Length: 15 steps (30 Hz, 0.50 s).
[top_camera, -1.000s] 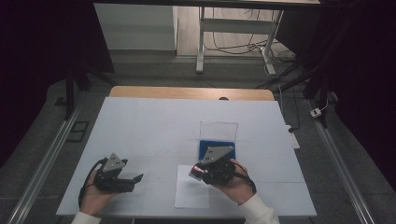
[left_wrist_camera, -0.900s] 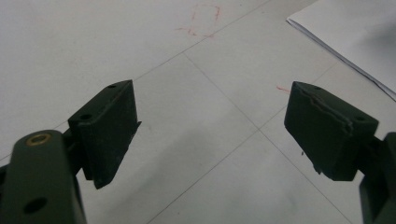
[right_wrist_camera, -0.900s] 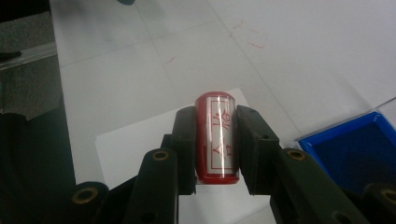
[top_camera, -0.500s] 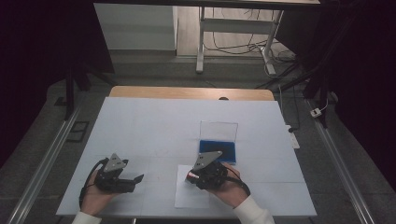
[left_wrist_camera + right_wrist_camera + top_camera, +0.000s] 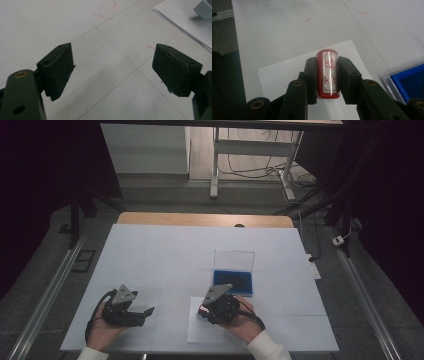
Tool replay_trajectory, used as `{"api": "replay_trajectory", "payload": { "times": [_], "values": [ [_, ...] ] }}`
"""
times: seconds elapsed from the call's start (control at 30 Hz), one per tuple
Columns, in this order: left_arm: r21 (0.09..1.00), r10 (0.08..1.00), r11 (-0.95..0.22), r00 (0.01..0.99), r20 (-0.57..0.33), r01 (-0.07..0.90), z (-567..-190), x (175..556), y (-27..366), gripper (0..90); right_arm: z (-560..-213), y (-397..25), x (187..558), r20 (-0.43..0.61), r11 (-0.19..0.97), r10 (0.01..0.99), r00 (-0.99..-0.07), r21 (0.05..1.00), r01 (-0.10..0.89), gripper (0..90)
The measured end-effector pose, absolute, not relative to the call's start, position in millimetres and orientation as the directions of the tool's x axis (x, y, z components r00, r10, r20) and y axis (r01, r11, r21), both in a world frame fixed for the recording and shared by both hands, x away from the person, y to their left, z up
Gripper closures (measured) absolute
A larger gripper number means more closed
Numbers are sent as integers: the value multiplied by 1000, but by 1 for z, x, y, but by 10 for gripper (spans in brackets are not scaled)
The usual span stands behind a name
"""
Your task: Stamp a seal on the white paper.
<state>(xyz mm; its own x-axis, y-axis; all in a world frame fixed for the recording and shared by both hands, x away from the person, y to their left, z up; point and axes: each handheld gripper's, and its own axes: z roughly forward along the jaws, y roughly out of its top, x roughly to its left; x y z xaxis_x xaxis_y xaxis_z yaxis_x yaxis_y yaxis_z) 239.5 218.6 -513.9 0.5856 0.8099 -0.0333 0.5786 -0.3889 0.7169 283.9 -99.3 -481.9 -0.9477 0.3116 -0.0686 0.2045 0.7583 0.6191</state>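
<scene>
Two grippers, one stamp, one sheet, one ink pad, all listed by their place relative to the sheet.

Item 1: my right gripper (image 5: 327,75), black, two-jawed, clamped on a red cylindrical stamp with a clear label of red characters (image 5: 327,72). The jaws press its two sides; its long axis runs straight out along the jaws, away from my hand. In the high view this gripper (image 5: 202,310) sits over the sheet's left part.

Item 2: white rectangular paper sheet (image 5: 287,75), flat on the table directly beneath the stamp. The coming press, as I judge it, turns on this: the sheet lies below the stamp, so the stamp's end has to come round to face down.

Item 3: blue ink pad in a clear hinged case (image 5: 233,281), lid upright, just beyond the sheet's far right corner.

Item 4: my left gripper (image 5: 112,67), black, jaws spread wide and holding nothing, well to the left of the sheet (image 5: 150,311). The right hand is the nearer one.

Item 5: white table top (image 5: 165,255) with faint red marks.
</scene>
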Motion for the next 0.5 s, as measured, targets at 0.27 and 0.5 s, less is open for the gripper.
{"api": "replay_trajectory", "payload": {
  "times": [0.27, 0.5],
  "values": [
    [717, 810, -389, 586, -34, 578, -514, 239, 219, 175, -486, -97, 285, -73, 769, 310, -948, 606, 204, 693],
    [720, 813, -384, 582, -33, 578, -513, 239, 220, 176, -488, -95, 285, -77, 774, 311, -947, 599, 205, 693]
  ]
}}
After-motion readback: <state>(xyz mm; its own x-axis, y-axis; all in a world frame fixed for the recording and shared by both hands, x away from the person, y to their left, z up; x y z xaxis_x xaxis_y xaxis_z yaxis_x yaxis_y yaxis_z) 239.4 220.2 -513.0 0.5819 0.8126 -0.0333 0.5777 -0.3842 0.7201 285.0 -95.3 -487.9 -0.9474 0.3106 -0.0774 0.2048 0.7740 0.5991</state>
